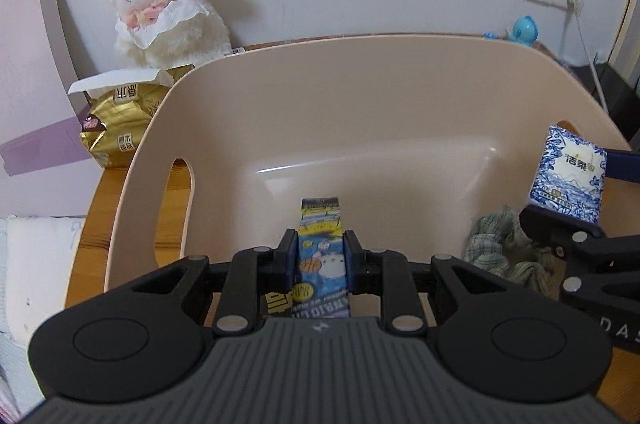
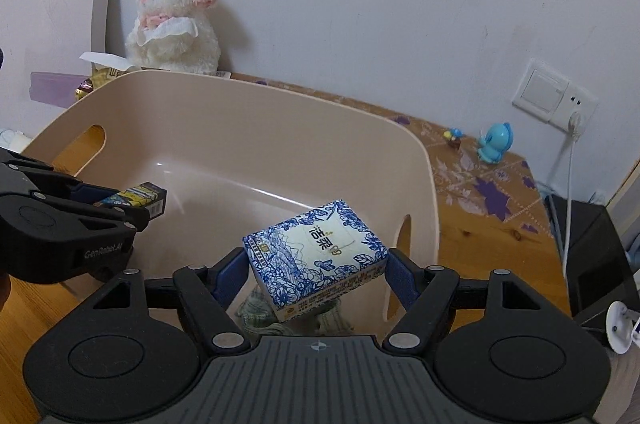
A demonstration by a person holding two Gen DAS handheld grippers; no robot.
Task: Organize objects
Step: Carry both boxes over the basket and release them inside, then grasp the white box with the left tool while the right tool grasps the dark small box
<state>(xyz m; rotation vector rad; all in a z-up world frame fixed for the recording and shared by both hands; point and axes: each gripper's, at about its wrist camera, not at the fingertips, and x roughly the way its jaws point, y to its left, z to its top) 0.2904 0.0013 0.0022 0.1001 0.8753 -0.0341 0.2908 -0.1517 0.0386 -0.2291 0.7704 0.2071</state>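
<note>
A beige plastic basket [image 1: 360,91] with cut-out handles stands on the wooden table; it also shows in the right wrist view [image 2: 240,127]. My left gripper [image 1: 320,256] is shut on a narrow blue and yellow cartoon carton [image 1: 320,224] and holds it over the basket's near side; the carton also shows in the right wrist view [image 2: 138,197]. My right gripper [image 2: 316,272] is shut on a blue and white floral tissue pack [image 2: 320,256], held tilted above the basket; the pack also shows in the left wrist view [image 1: 566,175]. A green checked cloth [image 1: 504,252] lies under it.
A white plush lamb [image 1: 164,3] and a gold tissue pack [image 1: 120,119] sit behind the basket at the left. A blue toy figure [image 2: 496,141] stands on the patterned table mat near the wall socket [image 2: 554,91]. A white cable [image 2: 568,191] hangs from the socket.
</note>
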